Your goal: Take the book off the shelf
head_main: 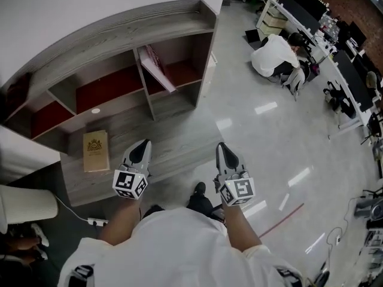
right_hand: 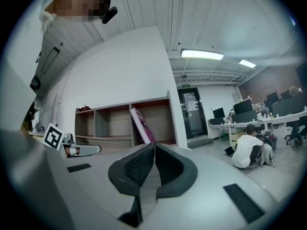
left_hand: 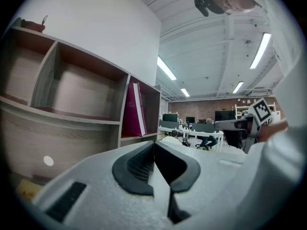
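Note:
A pink book (head_main: 157,68) leans tilted in the right compartment of the wooden shelf (head_main: 119,26). In the left gripper view the pink book (left_hand: 135,110) shows ahead, and in the right gripper view the pink book (right_hand: 143,125) leans against the divider. A tan book (head_main: 96,150) lies flat on the shelf's low ledge. My left gripper (head_main: 143,144) hovers just right of the tan book, shut and holding nothing (left_hand: 154,146). My right gripper (head_main: 223,147) hangs over the floor, also shut and holding nothing (right_hand: 154,148). Both are well short of the pink book.
A person in white (head_main: 274,55) sits on the floor at the right, beside desks with monitors (head_main: 311,8). A power strip (head_main: 96,222) lies on the floor at lower left. The shelf's other compartments (head_main: 108,88) hold nothing.

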Demonstrator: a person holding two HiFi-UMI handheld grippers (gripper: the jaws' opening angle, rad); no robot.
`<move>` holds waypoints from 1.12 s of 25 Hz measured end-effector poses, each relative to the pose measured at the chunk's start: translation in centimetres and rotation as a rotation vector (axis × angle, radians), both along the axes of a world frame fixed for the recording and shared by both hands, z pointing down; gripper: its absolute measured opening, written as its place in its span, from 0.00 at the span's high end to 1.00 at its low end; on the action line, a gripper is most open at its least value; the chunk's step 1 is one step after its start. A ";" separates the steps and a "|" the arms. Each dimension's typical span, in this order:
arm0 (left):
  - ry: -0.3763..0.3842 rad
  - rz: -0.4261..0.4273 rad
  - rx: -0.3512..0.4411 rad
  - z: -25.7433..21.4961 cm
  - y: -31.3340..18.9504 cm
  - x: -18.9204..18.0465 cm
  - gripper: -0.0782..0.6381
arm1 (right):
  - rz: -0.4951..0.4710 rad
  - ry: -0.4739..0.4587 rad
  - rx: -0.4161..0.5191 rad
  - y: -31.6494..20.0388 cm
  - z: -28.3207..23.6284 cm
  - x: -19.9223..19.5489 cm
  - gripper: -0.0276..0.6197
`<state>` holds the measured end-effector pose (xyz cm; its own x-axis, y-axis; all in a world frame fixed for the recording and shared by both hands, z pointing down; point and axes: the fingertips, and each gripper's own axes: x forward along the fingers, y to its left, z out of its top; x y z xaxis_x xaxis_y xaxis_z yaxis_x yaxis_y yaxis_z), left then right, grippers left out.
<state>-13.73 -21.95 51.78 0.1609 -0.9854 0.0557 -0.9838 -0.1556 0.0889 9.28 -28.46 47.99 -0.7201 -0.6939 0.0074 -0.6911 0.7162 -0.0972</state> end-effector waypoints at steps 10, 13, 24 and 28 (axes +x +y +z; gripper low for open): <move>0.021 -0.130 0.040 -2.6 -3.9 2.0 0.87 | -0.256 -0.040 0.031 -6.2 -2.0 -1.3 0.93; 0.015 -0.160 0.074 -3.6 -4.2 1.8 0.87 | -0.324 -0.052 0.047 -7.2 -2.4 -2.9 0.93; 0.019 -0.188 0.073 -2.6 -5.6 -4.3 0.87 | -0.387 -0.009 0.122 -9.0 -4.0 -11.6 0.78; 0.019 -0.136 0.067 -2.1 -6.0 -6.9 0.87 | -0.368 0.044 0.125 -9.1 -4.4 -16.0 0.70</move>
